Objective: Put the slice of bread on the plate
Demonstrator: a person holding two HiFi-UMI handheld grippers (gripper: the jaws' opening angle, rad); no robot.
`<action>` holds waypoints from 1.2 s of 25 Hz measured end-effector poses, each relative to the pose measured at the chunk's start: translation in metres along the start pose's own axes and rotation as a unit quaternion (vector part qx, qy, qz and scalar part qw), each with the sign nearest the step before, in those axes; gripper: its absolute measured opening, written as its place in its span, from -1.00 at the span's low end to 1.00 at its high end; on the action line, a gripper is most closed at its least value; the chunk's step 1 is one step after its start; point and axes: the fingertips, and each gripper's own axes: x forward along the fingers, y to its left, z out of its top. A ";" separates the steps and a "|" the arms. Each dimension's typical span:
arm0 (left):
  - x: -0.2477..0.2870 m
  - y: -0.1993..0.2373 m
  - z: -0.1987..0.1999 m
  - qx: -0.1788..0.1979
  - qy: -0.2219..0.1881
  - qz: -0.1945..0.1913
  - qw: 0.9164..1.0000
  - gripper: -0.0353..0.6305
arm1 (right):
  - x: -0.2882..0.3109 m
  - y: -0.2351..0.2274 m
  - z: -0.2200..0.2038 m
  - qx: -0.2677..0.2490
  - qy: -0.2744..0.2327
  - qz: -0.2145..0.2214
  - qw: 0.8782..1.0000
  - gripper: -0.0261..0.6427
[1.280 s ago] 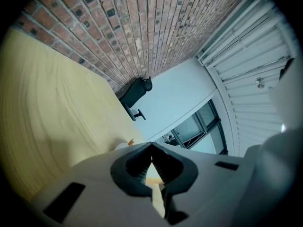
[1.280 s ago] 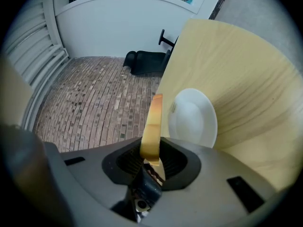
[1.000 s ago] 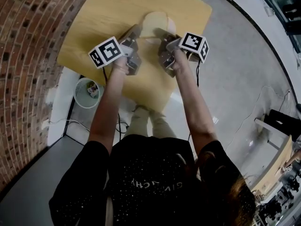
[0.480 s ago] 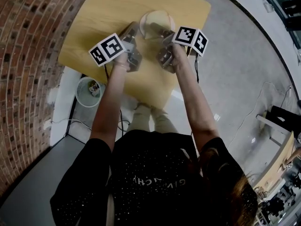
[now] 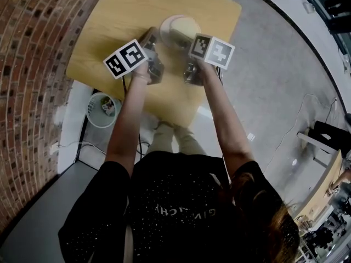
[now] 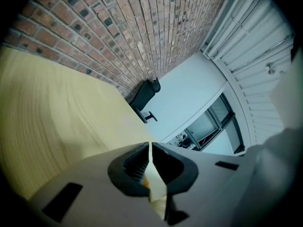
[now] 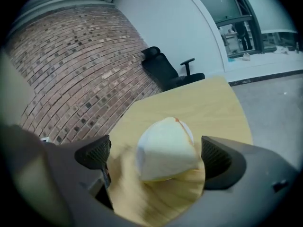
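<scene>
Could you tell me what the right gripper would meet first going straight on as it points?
Probably the slice of bread on the plate. The jaws of the right gripper have just been opening and grip nothing; the bread lies ahead, though depth is unclear.

I see a pale honey wood-grain worktop [image 5: 115, 15], a red-brown brick wall [image 5: 33, 64] with light mortar, black-and-white square-patterned marker cubes [image 5: 125, 59], an off-white plate [image 5: 164, 26], a creamy white slice of bread [image 7: 165, 150] and black ribbed fingers [image 7: 99, 152].

The slice of bread [image 7: 165, 155] lies on the plate [image 5: 163, 29] toward the table's [image 5: 109, 32] far side.
</scene>
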 end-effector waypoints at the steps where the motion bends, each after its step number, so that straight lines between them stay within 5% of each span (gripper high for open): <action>1: 0.000 0.000 0.000 -0.001 -0.001 0.001 1.000 -0.86 | -0.001 0.001 0.003 -0.006 -0.007 0.001 1.000 0.82; 3: 0.000 -0.002 0.001 -0.005 -0.003 -0.003 1.000 -0.86 | -0.004 0.006 0.012 -0.014 -0.024 0.012 1.000 0.82; 7: -0.001 -0.008 0.002 -0.014 0.000 -0.017 1.000 -0.86 | -0.003 0.037 0.001 0.047 0.029 0.130 0.990 0.77; 8: -0.002 -0.009 0.001 -0.012 0.001 -0.017 1.000 -0.86 | -0.003 0.040 -0.002 0.066 0.040 0.141 0.987 0.48; 10: -0.004 -0.012 0.001 -0.008 0.001 -0.017 1.000 -0.86 | -0.004 0.037 -0.004 0.077 0.043 0.125 0.988 -0.60; 11: -0.006 -0.013 0.001 -0.007 0.000 -0.019 1.000 -0.86 | -0.006 0.036 -0.005 0.081 0.041 0.118 0.989 -0.89; 21: -0.016 -0.013 -0.017 -0.029 0.002 -0.013 0.999 -0.86 | -0.011 0.057 -0.031 0.247 0.073 0.223 0.940 -0.89; 30: -0.020 -0.015 -0.019 -0.019 0.007 -0.008 1.000 -0.86 | -0.012 0.060 -0.035 0.241 0.098 0.248 0.933 -0.89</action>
